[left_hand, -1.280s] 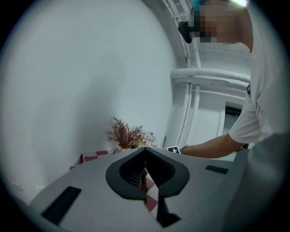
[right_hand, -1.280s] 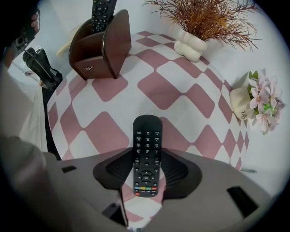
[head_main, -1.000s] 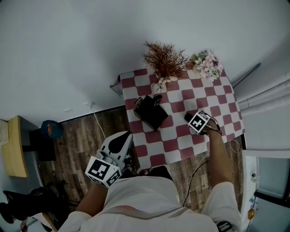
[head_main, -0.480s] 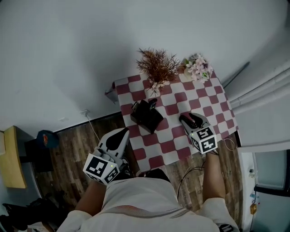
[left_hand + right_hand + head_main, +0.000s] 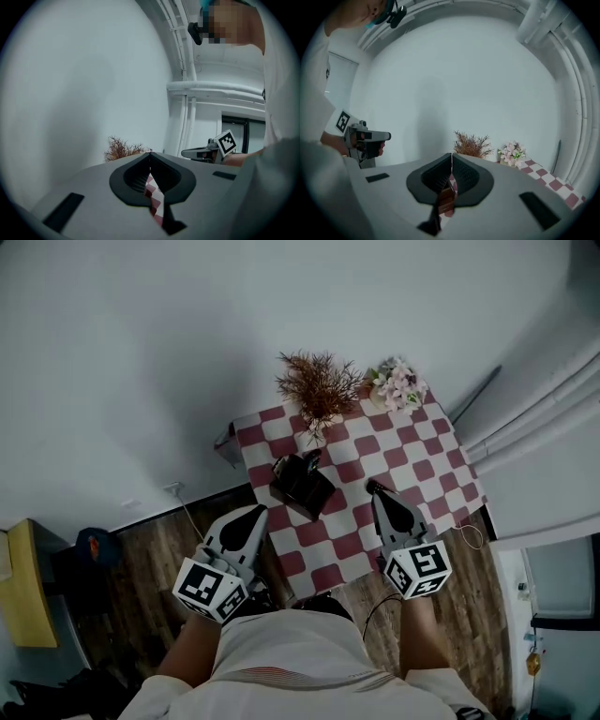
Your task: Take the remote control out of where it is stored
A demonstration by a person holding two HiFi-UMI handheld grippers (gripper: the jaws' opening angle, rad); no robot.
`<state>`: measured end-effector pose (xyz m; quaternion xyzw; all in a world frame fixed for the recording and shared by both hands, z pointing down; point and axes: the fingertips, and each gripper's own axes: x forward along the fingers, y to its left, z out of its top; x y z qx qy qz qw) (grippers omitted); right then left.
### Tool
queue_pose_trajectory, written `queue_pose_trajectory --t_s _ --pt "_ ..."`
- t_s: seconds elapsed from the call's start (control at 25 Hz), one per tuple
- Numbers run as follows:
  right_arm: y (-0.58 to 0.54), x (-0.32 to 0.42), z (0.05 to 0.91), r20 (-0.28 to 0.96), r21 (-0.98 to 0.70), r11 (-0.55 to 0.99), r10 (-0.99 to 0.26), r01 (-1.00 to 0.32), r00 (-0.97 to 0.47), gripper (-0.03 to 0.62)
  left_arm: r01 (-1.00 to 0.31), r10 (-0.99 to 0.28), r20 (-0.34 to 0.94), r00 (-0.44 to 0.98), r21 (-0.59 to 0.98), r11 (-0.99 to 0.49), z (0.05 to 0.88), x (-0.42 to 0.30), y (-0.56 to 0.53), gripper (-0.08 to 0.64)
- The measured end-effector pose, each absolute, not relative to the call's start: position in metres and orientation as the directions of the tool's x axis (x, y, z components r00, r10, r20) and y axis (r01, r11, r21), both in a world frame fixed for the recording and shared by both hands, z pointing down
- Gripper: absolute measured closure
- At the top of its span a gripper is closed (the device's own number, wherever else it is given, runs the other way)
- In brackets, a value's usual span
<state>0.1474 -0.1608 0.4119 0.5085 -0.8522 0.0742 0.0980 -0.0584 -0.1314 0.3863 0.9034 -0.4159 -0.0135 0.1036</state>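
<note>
The remote control [image 5: 309, 460] stands in the dark holder [image 5: 305, 487] on the checkered table [image 5: 412, 448] — neither gripper touches it — the left gripper [image 5: 150, 153], beside the table's near corner, is clenched on nothing, and the right gripper [image 5: 452, 154], right of the holder, is closing its jaws together, also empty.

Contents of dark holder [image 5: 303, 482] indistinct

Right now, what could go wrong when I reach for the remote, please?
Both the right gripper and left gripper are shut; either must open first or it will just push. The black holder stands close to the dried plant, so a pull might tip it there.
</note>
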Motion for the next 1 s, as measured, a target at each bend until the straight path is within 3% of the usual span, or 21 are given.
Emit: queue_pose_trajectory --t_s 0.2,1.0 --pt "-0.147 0.132 0.4 0.17 -0.06 0.448 -0.876 -0.892 -0.452 0.577 -0.738 -0.744 0.052 0.666 0.193 -0.647 0.381 -0.061 -0.13 0.551" --pt "-0.15 0.12 0.415 0.21 -0.076 0.49 -0.843 -0.868 -0.495 0.575 -0.756 -0.76 0.047 0.648 0.156 -0.635 0.376 -0.061 -0.122 0.552"
